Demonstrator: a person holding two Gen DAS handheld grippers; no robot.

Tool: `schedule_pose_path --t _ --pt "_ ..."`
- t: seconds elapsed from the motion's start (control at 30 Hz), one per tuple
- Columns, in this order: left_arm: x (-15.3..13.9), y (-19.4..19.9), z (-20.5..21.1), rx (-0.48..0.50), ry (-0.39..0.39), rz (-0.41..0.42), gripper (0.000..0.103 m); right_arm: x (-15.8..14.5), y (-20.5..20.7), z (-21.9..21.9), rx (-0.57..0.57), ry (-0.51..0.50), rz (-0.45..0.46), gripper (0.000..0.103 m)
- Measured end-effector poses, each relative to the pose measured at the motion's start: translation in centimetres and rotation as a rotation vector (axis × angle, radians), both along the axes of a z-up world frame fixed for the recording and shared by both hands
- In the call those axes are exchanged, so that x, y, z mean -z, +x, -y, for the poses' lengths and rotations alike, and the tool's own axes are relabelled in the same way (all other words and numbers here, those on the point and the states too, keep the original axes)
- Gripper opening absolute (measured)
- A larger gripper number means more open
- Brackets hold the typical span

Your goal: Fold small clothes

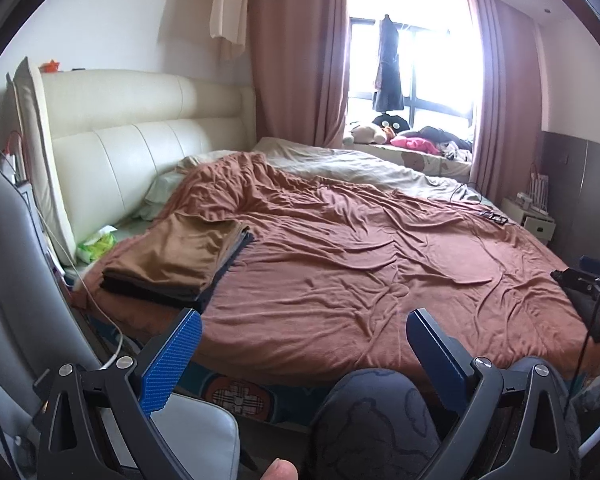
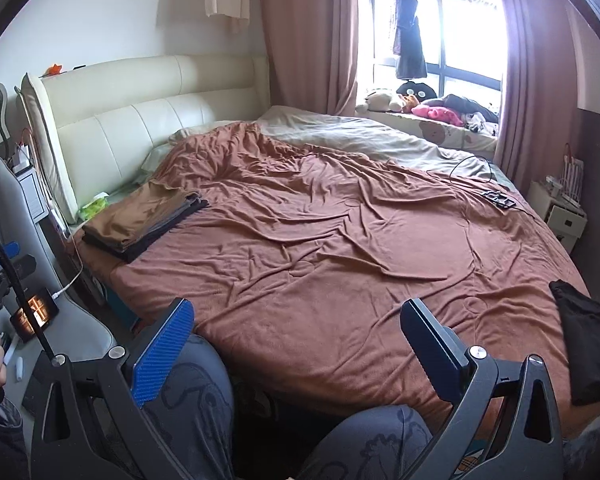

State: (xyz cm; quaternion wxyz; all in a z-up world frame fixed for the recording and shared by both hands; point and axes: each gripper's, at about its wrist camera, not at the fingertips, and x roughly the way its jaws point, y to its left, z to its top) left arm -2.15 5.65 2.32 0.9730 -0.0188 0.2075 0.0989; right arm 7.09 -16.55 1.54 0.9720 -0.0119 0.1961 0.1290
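Note:
A stack of folded clothes (image 1: 176,262), brown on top of dark ones, lies on the left side of the rust-brown bedspread (image 1: 360,264); it also shows in the right wrist view (image 2: 140,220). A black garment (image 2: 588,340) lies unfolded at the bed's right front edge. My left gripper (image 1: 304,320) is open and empty, held above the bed's front edge. My right gripper (image 2: 296,312) is open and empty, also in front of the bed. The right gripper's body shows at the far right of the left wrist view (image 1: 596,296).
A cream headboard (image 1: 148,136) stands at the left. A grey chair (image 1: 16,280) and a phone on a cable (image 2: 36,312) are at the left. A dark device with a cable (image 2: 498,198) lies on the bed's far right. My knees (image 1: 380,420) are below the grippers.

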Motion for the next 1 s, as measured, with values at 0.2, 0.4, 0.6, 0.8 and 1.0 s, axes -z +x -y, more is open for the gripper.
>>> schedule_pose_path --t 0.2,0.4,0.6,0.8,1.0 --pt "1.3 -0.8 1.6 0.034 0.017 0.008 0.103 1.8 -1.6 0.9 0.000 0.009 -0.009 0.103" --pt "1.9 -1.4 2.7 0.054 0.010 0.001 0.103 2.8 -2.9 1.7 0.004 0.025 -0.022 0.103" --pt "2.1 -2.3 3.2 0.062 -0.018 0.012 0.103 2.5 -3.7 2.3 -0.004 0.069 -0.045 0.103" --pt "1.8 -2.5 3.4 0.076 -0.035 0.012 0.103 2.5 -4.0 2.6 0.003 0.083 -0.046 0.103" --pt "1.5 -2.8 3.1 0.069 -0.046 0.022 0.103 2.6 -4.4 2.1 0.007 0.073 -0.036 0.103"
